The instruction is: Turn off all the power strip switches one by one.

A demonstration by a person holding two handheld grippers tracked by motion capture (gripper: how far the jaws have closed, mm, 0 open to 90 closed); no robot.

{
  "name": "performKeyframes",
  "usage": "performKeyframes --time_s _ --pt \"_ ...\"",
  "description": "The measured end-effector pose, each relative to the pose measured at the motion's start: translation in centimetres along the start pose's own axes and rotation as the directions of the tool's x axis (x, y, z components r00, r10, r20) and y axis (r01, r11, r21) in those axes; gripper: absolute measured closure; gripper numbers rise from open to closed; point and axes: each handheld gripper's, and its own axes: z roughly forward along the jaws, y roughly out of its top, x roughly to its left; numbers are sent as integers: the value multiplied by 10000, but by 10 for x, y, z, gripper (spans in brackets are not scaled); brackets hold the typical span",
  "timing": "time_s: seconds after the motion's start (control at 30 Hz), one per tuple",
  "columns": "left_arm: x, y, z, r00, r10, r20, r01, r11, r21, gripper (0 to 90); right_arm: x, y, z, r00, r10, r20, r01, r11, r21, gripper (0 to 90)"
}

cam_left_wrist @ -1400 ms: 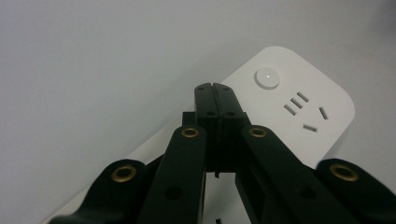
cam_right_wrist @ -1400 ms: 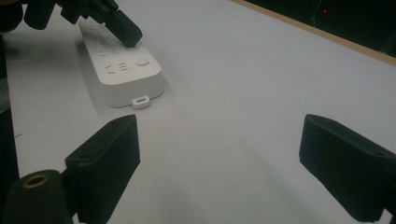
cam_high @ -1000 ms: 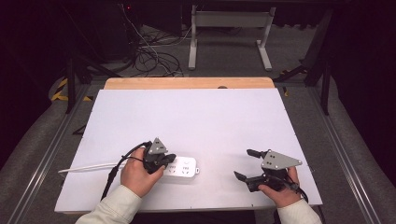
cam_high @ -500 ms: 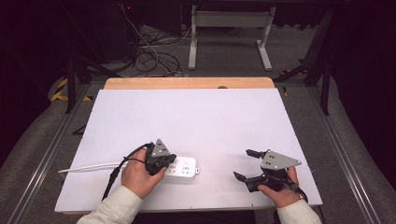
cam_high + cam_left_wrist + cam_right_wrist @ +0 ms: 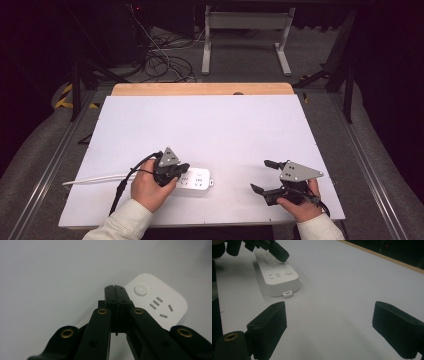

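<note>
A big white table top lies flat, and a strip of light wood shows along its far edge. The room around it is dark. Behind the table, on the grey floor, there is a tangle of black cables and a grey metal stand with two legs. Yellow and black striped tape is stuck on the floor at the far left corner. A metal rail runs along each side of the table. Near the front of the table, a bit left of the middle, lies a white power strip with a round button at one end. Its white cord runs off to the left across the table top. The left gripper has its two black jaws pressed tight together with nothing between them, and the tips sit over the power strip, close to the button; I cannot tell if they touch it. The right gripper sits low by the front right of the table, well apart from the power strip, with its jaws spread wide and only bare table top between them.
</note>
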Motion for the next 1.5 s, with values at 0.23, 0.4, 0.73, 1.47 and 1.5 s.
performKeyframes --time_s 0.23,0.4,0.73,1.47,1.5 --pt "-5 7 -10 9993 40 375 -29 9996 -281 900 0 0 0 10000 -2 27 2 10000 2 128" --pt "-9 10 -7 9983 128 575 -112 9996 -269 900 1 0 0 10000 -12 57 12 10000 11 128" --pt "-23 16 14 9950 381 920 -400 9990 191 900 1 0 1 10000 -30 24 30 10000 16 128" --pt "-24 14 31 9972 483 566 -522 9962 703 900 1 0 1 10000 -26 4 26 10000 31 128" --pt "-24 14 31 9971 500 580 -541 9959 720 900 1 0 1 10000 -35 -4 35 10000 29 128"
